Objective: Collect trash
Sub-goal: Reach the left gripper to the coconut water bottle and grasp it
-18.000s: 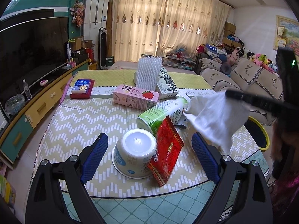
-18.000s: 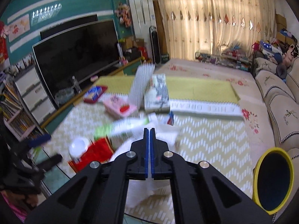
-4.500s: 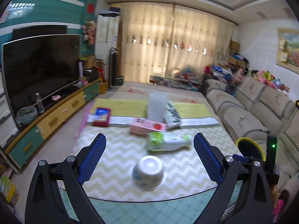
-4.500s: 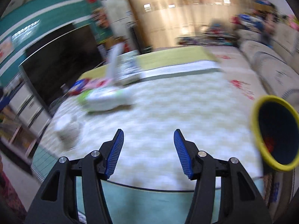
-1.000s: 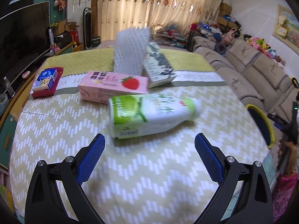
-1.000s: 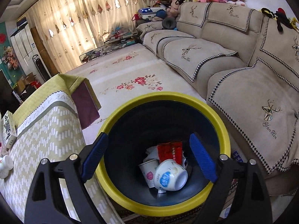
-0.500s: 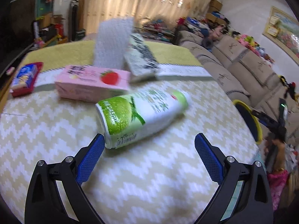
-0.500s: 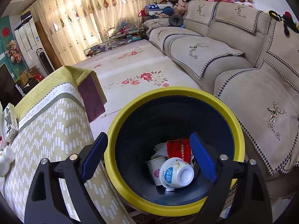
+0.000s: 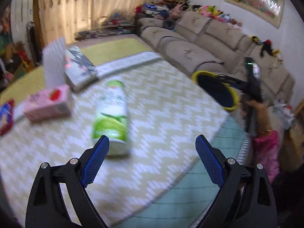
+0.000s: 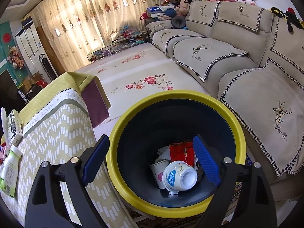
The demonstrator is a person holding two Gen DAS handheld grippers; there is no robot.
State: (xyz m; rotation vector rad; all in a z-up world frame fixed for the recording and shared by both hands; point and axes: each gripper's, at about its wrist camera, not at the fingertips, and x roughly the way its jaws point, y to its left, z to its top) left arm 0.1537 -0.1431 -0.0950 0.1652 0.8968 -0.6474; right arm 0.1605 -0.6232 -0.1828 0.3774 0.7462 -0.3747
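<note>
A green and white bottle (image 9: 111, 117) lies on its side on the zigzag tablecloth (image 9: 161, 114), its base just ahead of the left finger of my left gripper (image 9: 152, 152), which is open and holds nothing. My right gripper (image 10: 151, 155) hangs open and empty over the yellow-rimmed bin (image 10: 239, 133). Inside the bin lie a white bowl (image 10: 179, 175), a paper cup (image 10: 158, 172) and a red wrapper (image 10: 181, 153). The left wrist view is blurred; it shows the bin (image 9: 216, 93) beside the table and the right gripper (image 9: 239, 84) above it. The bottle (image 10: 9, 168) also shows at the far left of the right wrist view.
A pink carton (image 9: 47, 102), a black and white box (image 9: 79, 70), a white foam sleeve (image 9: 54, 60) and a red-blue pack (image 9: 5, 115) stand on the far part of the table. A beige sofa (image 10: 237, 60) runs behind the bin. A person's pink sleeve (image 9: 266, 152) is at the right.
The left gripper has swung and rolled, so the bottle now points away from it instead of lying across. The right gripper has stayed over the bin.
</note>
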